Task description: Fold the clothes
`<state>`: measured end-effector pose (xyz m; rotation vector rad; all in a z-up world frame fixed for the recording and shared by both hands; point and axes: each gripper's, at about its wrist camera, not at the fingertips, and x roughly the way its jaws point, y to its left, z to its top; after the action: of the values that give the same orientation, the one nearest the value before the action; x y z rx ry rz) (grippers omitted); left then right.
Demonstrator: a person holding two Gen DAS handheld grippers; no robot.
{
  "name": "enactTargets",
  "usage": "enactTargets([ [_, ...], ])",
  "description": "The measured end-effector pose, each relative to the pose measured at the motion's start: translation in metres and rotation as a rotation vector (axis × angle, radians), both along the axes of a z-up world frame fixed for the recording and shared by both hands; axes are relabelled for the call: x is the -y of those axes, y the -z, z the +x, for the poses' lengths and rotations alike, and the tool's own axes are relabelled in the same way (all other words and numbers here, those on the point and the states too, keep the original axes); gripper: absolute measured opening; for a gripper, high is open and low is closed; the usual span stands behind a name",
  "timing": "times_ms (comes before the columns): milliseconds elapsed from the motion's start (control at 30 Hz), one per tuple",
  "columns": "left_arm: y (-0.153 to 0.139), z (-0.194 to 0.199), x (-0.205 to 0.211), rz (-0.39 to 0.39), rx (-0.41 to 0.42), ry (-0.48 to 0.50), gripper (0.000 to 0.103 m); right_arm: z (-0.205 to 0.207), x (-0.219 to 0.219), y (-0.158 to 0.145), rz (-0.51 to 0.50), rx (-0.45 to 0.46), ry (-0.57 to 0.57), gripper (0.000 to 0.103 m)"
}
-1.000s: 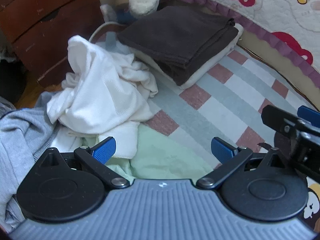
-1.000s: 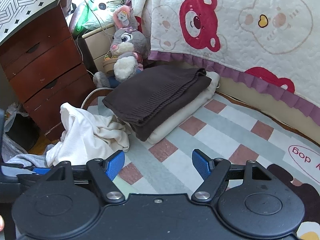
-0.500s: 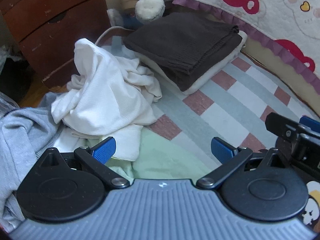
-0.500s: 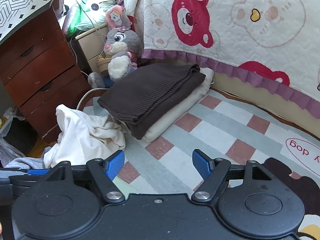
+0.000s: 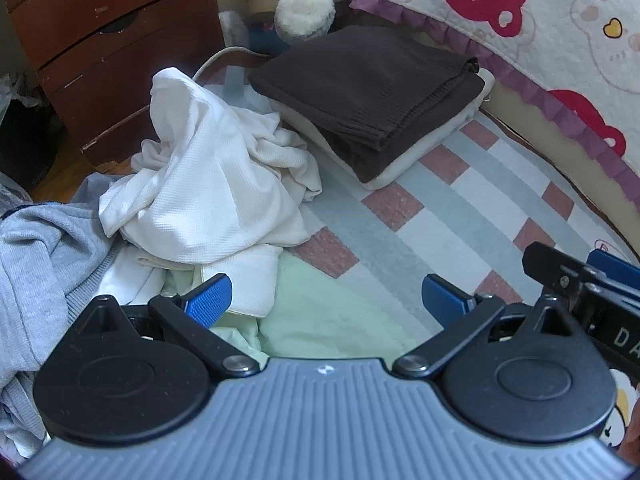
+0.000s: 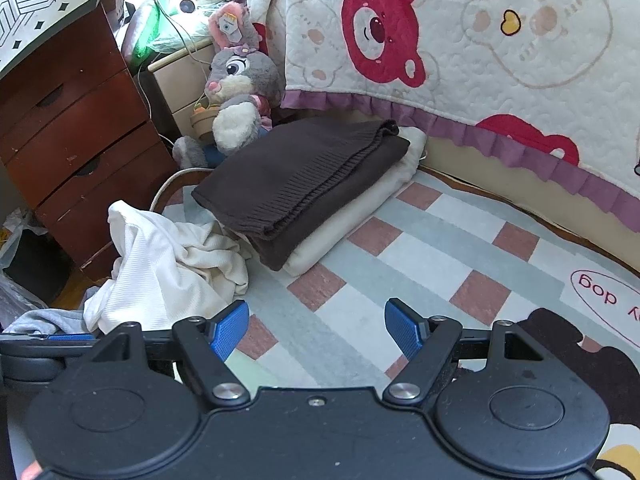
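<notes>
Both grippers retreat from folded stack at rug far corner; jaws apart, empty. White garment, grey garment remain unfolded.

This is a home bedroom, with the work done down on the floor. A checked rug in pink, grey and white covers the floor, printed with a cartoon dog. Beside it hangs a quilted bedspread with red bears and a purple frill. A plush rabbit sits in the corner next to a dark wooden chest of drawers. Household laundry lies about: a folded brown knit on a cream one, a crumpled white garment, and grey clothing.
</notes>
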<state>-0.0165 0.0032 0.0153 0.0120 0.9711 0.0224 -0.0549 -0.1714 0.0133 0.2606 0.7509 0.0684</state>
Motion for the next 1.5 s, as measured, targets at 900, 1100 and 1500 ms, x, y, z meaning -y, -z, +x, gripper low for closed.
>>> enactTargets([
  [900,0.008,0.002,-0.007,-0.009,-0.034,0.019,0.103,0.001,-0.004,0.005,-0.033,-0.016,0.002,0.080],
  [1100,0.017,0.002,-0.012,-0.003,0.011,0.060,0.103,0.002,-0.010,0.011,-0.034,-0.003,-0.019,0.080],
  [1500,0.058,0.032,-0.091,-0.003,0.055,-0.045,0.089,0.033,-0.048,0.045,0.008,0.028,-0.129,0.087],
])
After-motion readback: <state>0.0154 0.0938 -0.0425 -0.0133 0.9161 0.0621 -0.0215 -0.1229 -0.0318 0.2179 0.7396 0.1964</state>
